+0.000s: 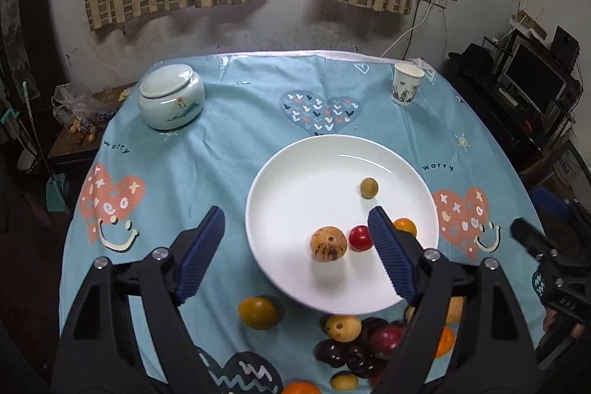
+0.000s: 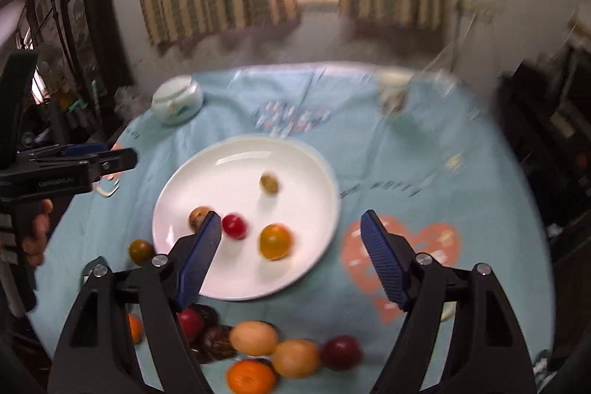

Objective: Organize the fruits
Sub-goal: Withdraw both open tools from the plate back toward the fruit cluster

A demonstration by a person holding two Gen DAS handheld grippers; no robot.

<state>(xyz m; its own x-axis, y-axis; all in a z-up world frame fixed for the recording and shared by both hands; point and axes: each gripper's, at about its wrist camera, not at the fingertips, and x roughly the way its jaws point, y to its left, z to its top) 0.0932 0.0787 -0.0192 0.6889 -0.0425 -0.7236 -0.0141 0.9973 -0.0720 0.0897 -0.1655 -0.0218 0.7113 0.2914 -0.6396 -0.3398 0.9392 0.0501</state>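
While fingers (image 1: 207, 253) gape, plate (image 1: 295, 172) rim (near side) clear

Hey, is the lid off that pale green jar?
No, the lid sits closed on the pale green jar at the table's far left.

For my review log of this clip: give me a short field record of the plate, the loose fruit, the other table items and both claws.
surface: round table under a light blue tablecloth
plate: white plate, four fruits on it
on plate: speckled tan fruit, red fruit, orange fruit, small olive fruit
off plate: pile of mixed fruit at the near edge; one dark yellow fruit apart
far side: lidded ceramic jar, paper cup
left claw: open, empty
right claw: open, empty
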